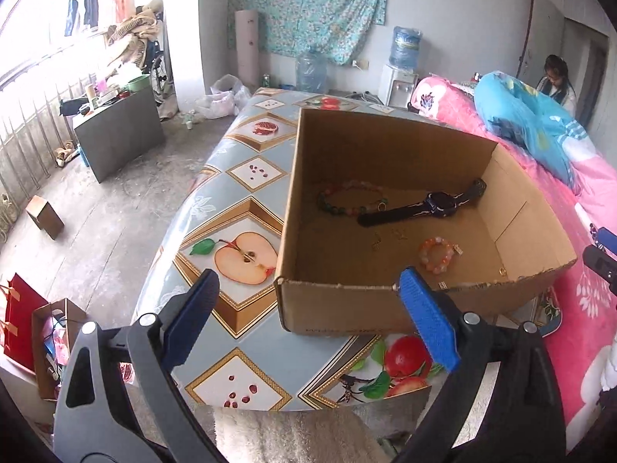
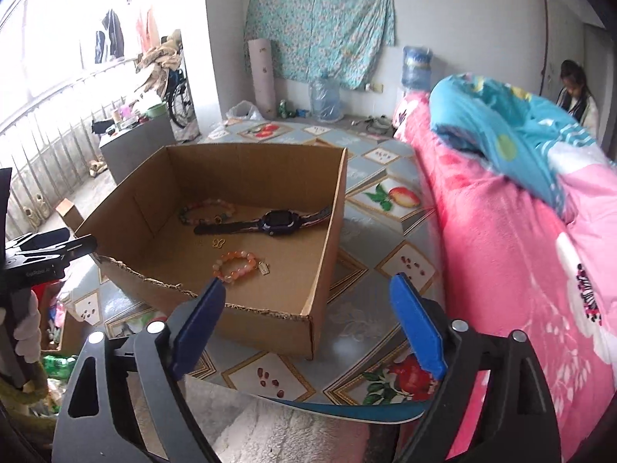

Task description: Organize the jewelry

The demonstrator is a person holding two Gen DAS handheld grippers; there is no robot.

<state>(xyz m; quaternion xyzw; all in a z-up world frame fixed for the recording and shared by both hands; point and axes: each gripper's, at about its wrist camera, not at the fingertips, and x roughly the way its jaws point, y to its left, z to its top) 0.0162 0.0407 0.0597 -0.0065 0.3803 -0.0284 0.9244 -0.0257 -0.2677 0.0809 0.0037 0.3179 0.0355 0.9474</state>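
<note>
Both tools are being held apart and empty: left tool [image 1: 308, 324] is being hovered over the near edge of the cardboard box [image 1: 335, 305], right tool [image 2: 308, 324] is being hovered short of the box's near right corner. Nothing is being gripped by either one.

Jewelry is being kept on the box floor, and the box is being carried by the table [image 1: 239, 200] with the fruit-print cloth:
- black watch [image 1: 428, 202], lying flat, strap stretched toward the far right corner
- green-and-pink bead bracelet [image 1: 347, 196], just beside the watch's strap end, possibly touching it
- orange bead bracelet [image 1: 435, 254] with a small charm, nearer the front wall, apart from the watch
- small gold pieces [image 2: 218, 243], likely earrings, between watch and orange bracelet; too small to be identified
- a small gold ring-like bit [image 1: 502, 271] by the front wall; type cannot be told

Progress, as judged: collection is looking close to done. No loose jewelry is being seen on the cloth around the box in either view, though the strip of table behind the box walls is being hidden. What may be left: items are being left mixed in one open compartment, so sorting or spacing inside the box could still be pending, if that is being asked for.
</note>
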